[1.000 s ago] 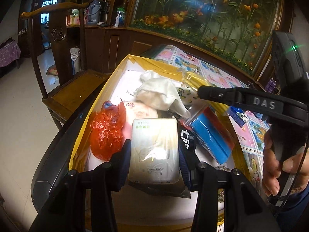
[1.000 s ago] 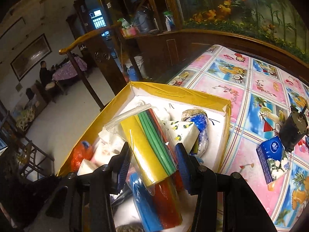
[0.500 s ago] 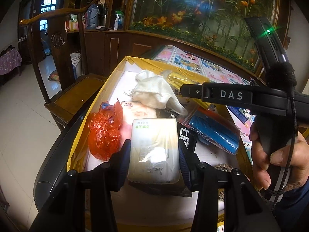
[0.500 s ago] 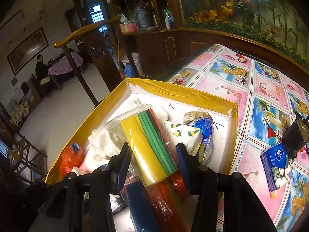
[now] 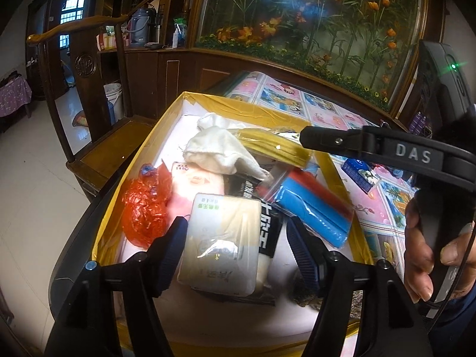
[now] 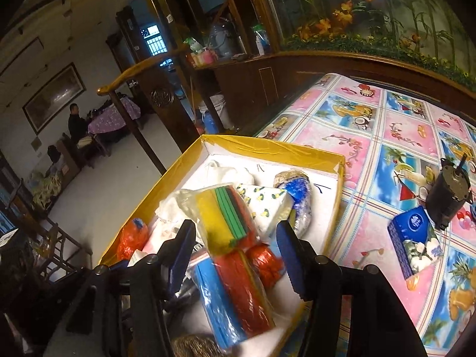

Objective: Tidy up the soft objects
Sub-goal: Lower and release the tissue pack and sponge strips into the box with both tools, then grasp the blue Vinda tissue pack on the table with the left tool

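Observation:
A yellow-rimmed white box [image 5: 238, 104] holds the soft things. Between the opening jaws of my left gripper [image 5: 235, 226] a white tissue pack [image 5: 223, 244] lies on a black packet [image 5: 267, 229]; the pads stand clear of it. My right gripper [image 6: 235, 229] is also opening over a clear bag of coloured sponge sheets [image 6: 229, 238], which rests in the box [image 6: 267, 148] with gaps on both sides. One of the right gripper's fingers [image 5: 333, 141] crosses the left wrist view above that bag [image 5: 309, 205].
In the box lie a red plastic bag [image 5: 145, 208], a white cloth [image 5: 217, 148], a pink pack [image 5: 196, 181], a lemon-print pack [image 6: 267, 205] and a blue wrapped bundle [image 6: 297, 196]. On the patterned tablecloth stand a blue tissue pack [image 6: 413, 238] and a black cylinder [image 6: 449, 196]. A wooden chair [image 5: 113, 148] stands left.
Both grippers' jaws have spread apart and let go: the tissue pack and the bag of sponge sheets now lie loose in the box. The bag has sunk lower between the right fingers.

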Tool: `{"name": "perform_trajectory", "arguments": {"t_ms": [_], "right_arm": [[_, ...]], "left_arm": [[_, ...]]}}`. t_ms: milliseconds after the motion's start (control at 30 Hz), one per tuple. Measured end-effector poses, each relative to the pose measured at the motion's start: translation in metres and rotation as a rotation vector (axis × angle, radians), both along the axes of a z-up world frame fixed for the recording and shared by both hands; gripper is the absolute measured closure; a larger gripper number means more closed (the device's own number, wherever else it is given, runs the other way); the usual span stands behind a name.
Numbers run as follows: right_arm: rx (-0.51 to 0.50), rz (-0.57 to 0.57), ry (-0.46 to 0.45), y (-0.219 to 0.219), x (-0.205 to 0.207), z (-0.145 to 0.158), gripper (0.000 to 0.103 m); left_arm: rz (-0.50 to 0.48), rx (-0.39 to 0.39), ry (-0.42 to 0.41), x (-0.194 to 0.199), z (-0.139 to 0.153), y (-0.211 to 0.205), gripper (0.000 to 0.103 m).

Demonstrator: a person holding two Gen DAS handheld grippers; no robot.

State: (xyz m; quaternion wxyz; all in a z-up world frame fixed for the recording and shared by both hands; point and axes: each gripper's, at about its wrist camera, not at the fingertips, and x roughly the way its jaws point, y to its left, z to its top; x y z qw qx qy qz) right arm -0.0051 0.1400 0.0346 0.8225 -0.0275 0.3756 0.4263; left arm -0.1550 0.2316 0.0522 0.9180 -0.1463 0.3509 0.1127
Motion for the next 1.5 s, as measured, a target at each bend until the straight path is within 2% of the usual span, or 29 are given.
{"name": "perform_trajectory", "arguments": {"t_ms": [167, 367, 433, 667, 800, 967, 1067, 1167, 1233, 1333, 1400, 1500], "right_arm": [[0.027, -0.029, 0.007, -0.035, 0.004, 0.004, 0.040], [0.033, -0.114, -0.026, -0.100, 0.019, 0.009, 0.040], [0.037, -0.164, -0.028, -0.129, 0.030, 0.009, 0.040], [0.063, -0.339, -0.023, -0.217, 0.057, 0.002, 0.037], [0.101, -0.457, 0.066, -0.257, 0.077, -0.006, 0.036], [0.154, -0.609, 0.087, -0.299, 0.086, -0.001, 0.033], [0.213, -0.655, 0.130, -0.316, 0.089, -0.001, 0.032], [0.246, -0.666, 0.154, -0.324, 0.089, -0.001, 0.032], [0.264, -0.669, 0.159, -0.326, 0.088, 0.000, 0.032], [0.288, -0.682, 0.169, -0.329, 0.088, 0.001, 0.032], [0.302, -0.678, 0.183, -0.330, 0.089, 0.001, 0.032], [0.324, -0.676, 0.193, -0.333, 0.088, 0.001, 0.032]], "left_arm": [[-0.019, 0.022, 0.001, 0.003, 0.007, -0.015, 0.034], [-0.054, 0.032, -0.002, 0.008, 0.018, -0.034, 0.032], [-0.080, 0.021, -0.002, 0.013, 0.022, -0.044, 0.029], [-0.183, 0.006, 0.029, 0.042, 0.030, -0.095, 0.027], [-0.237, -0.006, 0.070, 0.060, 0.022, -0.131, 0.027], [-0.287, -0.079, 0.144, 0.089, 0.001, -0.164, 0.027], [-0.254, -0.122, 0.181, 0.113, -0.006, -0.172, 0.027], [-0.165, -0.175, 0.186, 0.141, -0.007, -0.164, 0.026], [-0.098, -0.199, 0.197, 0.163, -0.009, -0.157, 0.022], [-0.034, -0.178, 0.227, 0.192, -0.012, -0.154, 0.019], [-0.019, -0.216, 0.246, 0.210, -0.015, -0.153, 0.018], [0.017, -0.190, 0.256, 0.230, -0.018, -0.156, 0.018]]}}
